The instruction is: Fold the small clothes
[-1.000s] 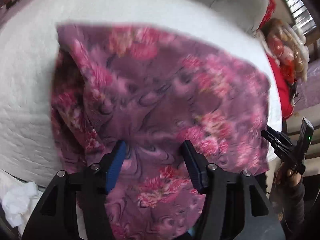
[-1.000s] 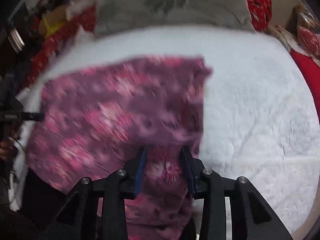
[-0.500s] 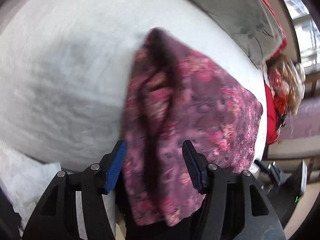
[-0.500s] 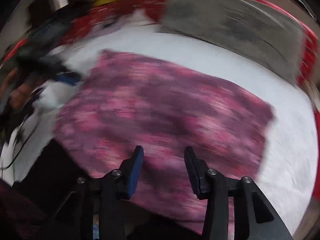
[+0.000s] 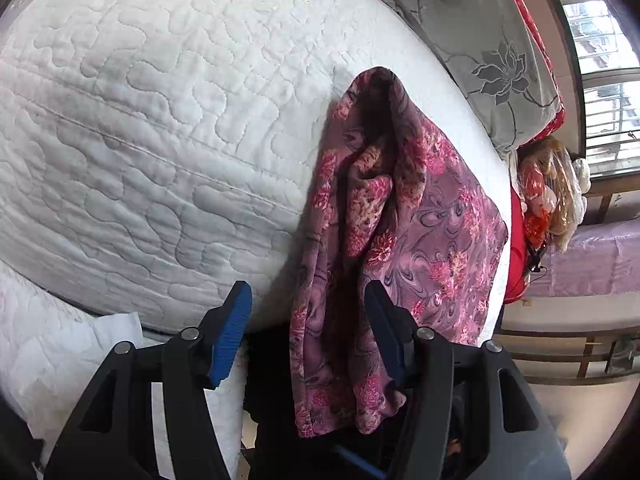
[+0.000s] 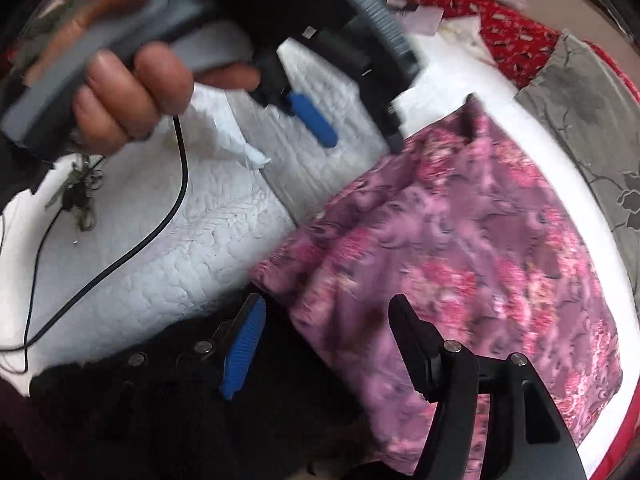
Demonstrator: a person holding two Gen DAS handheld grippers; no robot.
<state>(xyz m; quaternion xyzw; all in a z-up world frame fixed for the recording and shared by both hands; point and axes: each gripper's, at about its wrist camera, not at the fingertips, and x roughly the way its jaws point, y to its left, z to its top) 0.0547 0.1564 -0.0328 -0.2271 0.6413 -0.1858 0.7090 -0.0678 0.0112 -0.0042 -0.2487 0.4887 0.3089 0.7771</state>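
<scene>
White quilted bedding [image 5: 168,128] covers the bed, with a grey flowered pillow [image 5: 492,64] at the far side and a window beyond it. On the bed lies the purple flowered garment [image 5: 424,216], doubled along its left side into a loose, puffy fold whose near end droops over the mattress edge.

From the left wrist view, the left gripper [image 5: 308,332] has its jaws spread wide; the hanging cloth passes between them and brushes the right-hand finger, but nothing is pinched. The right gripper [image 6: 326,344] is likewise wide open, hovering over the garment's near corner with nothing held — its view is smeared, so the fine detail is lost. The person's left hand [image 6: 128,100] shows there, wrapped round its tool, a black cable [image 6: 176,200] trailing across the bedding.

To my eye the fold is laid but not tidy. The sensible thing now would be to pull the dangling end up onto the bed, press the bulge flat, and line the edges up before attempting another fold — otherwise the slippery-looking cloth may slide off.
</scene>
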